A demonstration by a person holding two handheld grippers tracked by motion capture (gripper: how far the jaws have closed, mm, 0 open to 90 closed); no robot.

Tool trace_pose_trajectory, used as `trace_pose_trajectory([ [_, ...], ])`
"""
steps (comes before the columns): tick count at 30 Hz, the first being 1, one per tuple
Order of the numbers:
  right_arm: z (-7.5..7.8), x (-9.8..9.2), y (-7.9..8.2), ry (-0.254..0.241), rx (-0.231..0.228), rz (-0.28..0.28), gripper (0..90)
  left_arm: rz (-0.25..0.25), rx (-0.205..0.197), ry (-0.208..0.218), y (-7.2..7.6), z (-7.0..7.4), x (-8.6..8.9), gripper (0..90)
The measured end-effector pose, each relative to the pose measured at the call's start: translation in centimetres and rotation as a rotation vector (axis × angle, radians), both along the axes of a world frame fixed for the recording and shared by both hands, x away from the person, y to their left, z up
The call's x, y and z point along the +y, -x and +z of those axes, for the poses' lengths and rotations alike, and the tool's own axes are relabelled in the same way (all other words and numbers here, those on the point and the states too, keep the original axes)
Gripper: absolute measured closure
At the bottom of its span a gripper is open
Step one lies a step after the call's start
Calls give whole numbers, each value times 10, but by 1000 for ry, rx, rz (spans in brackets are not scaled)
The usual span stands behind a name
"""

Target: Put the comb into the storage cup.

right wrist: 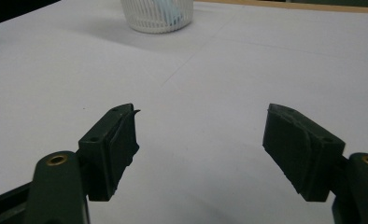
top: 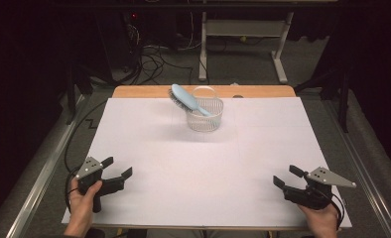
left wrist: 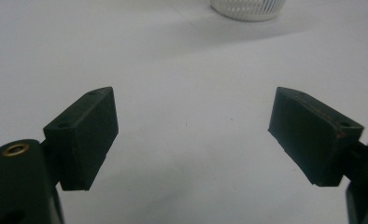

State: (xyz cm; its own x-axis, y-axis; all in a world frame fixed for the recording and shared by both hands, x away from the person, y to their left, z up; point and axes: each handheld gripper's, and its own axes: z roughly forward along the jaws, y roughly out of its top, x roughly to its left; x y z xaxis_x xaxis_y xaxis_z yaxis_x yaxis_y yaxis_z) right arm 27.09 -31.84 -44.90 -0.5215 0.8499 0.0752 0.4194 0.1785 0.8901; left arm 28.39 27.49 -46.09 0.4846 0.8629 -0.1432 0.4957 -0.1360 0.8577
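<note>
Left gripper [top: 118, 166]: jaws spread wide, nothing between the pads, held in left hand [top: 83, 196]. Right gripper [top: 287, 176]: jaws equally wide, gap bare, gripped by right hand [top: 322, 218].

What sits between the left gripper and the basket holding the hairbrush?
Nothing: the high view shows bare white table cover between the left gripper and the basket.
</note>
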Motion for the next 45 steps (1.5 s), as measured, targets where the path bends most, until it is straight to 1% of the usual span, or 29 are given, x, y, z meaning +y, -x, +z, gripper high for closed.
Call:
trace_pose_trajectory([
  [14, 0, 0, 0, 0, -2, 1, 267, 10, 11, 20, 3, -7, 5, 166],
  [16, 0, 0, 0, 0, -2, 2, 267, 13, 3, 12, 4, -9, 5, 166],
  [18, 0, 0, 0, 1, -2, 3, 267, 10, 5, 10, 4, -11, 5, 165],
  [26, 0, 0, 0, 1, -4, 2, 267, 8, 20, 14, 6, -15, 3, 165],
  [29, 0, -1, 1, -1, -4, 1, 268, 21, 20, 19, 7, -17, 4, 165],
  [31, 0, -1, 1, 2, -5, 0, 268, 22, 23, 30, 8, -17, 3, 166],
  [34, 0, -1, 1, 4, -6, -2, 268, 21, 16, 9, 9, -17, 1, 166],
  [36, 0, -1, 1, 5, -6, -5, 268, 29, 9, -6, 9, -17, 1, 165],
  [37, 0, -1, 1, 5, -6, -5, 268, 32, 7, -7, 9, -17, 2, 165],
  [45, 0, 0, 0, 8, -5, 3, 268, 41, 8, 17, 9, -16, 5, 165],
])
